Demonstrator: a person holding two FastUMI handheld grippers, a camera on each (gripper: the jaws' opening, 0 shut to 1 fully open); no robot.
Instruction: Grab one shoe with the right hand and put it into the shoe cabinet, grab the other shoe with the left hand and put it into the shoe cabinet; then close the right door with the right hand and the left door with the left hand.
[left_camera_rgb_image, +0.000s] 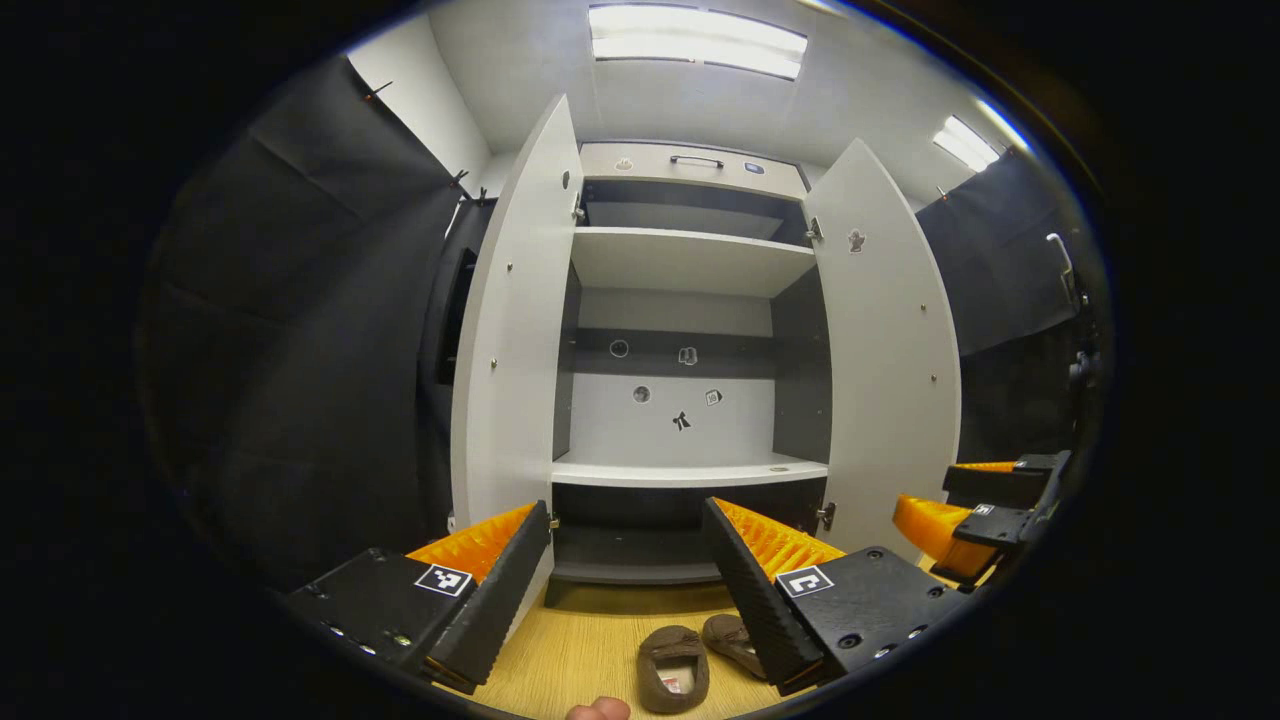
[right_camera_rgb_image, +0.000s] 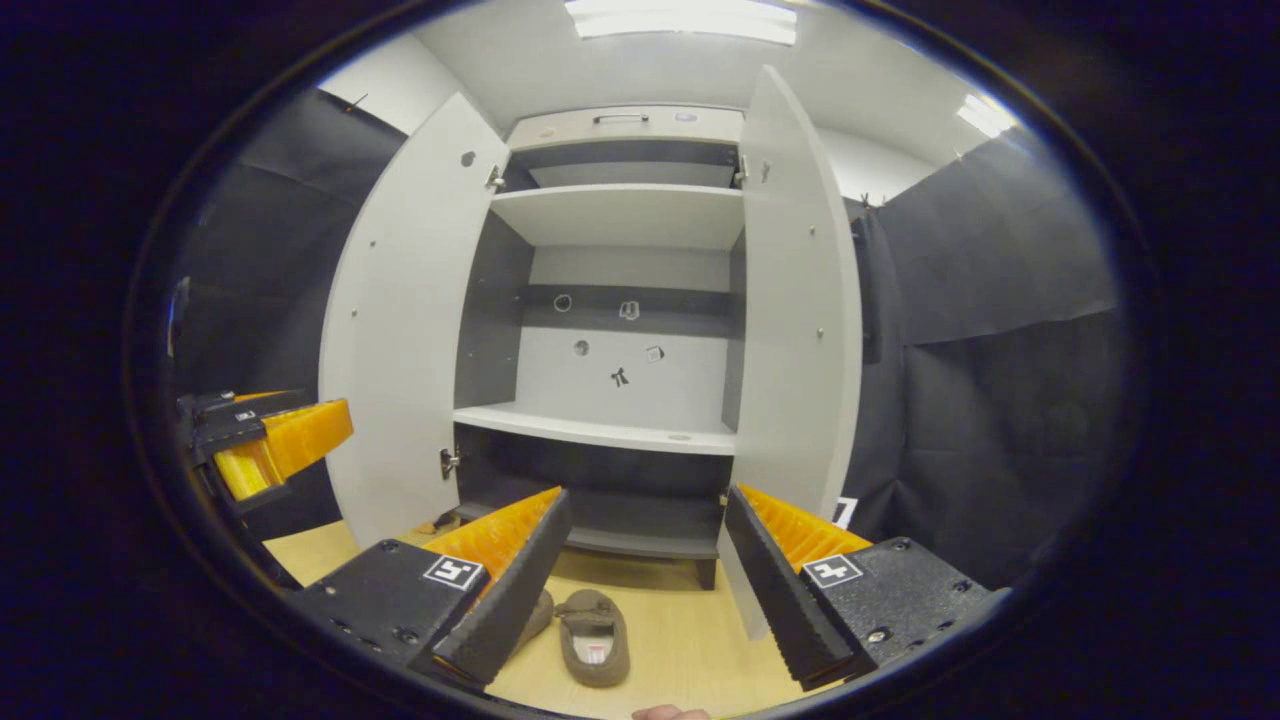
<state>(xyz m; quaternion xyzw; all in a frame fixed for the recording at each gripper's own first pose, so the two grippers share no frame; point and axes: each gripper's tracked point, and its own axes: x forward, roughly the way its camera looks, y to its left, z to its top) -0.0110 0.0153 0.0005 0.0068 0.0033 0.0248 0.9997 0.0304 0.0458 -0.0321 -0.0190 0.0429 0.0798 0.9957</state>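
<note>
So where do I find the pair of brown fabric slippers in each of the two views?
Left gripper view: the brown fabric slippers lie at the bottom centre on the pale wooden floor, beside the left claw's right finger.
Right gripper view: they lie at the bottom, left of centre, by the right claw's left finger.
Shared landmark: the open white shoe cabinet behind them.

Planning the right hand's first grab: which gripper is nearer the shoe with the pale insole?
Neither clearly. The left gripper and right gripper both hover open above the shoe, which lies between each one's fingers.
</note>
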